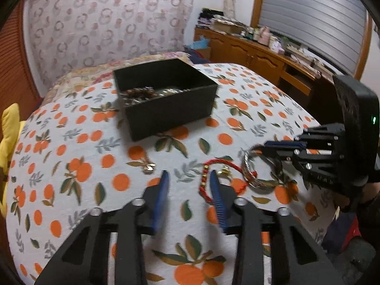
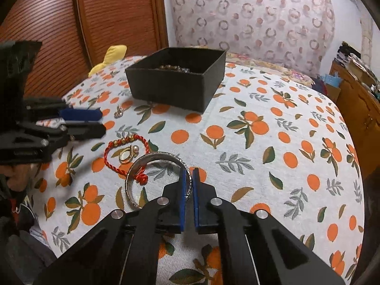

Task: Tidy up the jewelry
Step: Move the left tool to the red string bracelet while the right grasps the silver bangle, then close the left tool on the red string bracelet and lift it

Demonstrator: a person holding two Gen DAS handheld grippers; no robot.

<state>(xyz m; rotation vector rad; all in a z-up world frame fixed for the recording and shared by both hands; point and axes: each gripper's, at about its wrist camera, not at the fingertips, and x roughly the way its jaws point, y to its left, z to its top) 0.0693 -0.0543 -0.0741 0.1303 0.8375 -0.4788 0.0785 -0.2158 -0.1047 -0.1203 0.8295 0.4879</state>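
Silver bangle (image 2: 161,166) clamped in right tool (image 2: 189,173), left tool (image 1: 190,178) apart above red cord bracelet (image 1: 213,178), box (image 2: 175,80) beyond.

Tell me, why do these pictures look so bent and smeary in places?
Both views come through fisheye lenses, so the table bulges and dark corners creep in. In the left wrist view the left claw smears with motion; in the right wrist view the silver bangle looks crisp.

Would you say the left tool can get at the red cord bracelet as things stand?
Probably yes. The left tool hovers open just above the red cord bracelet. Its knotted end lies under the silver bangle, which the right tool grips, and may snag.
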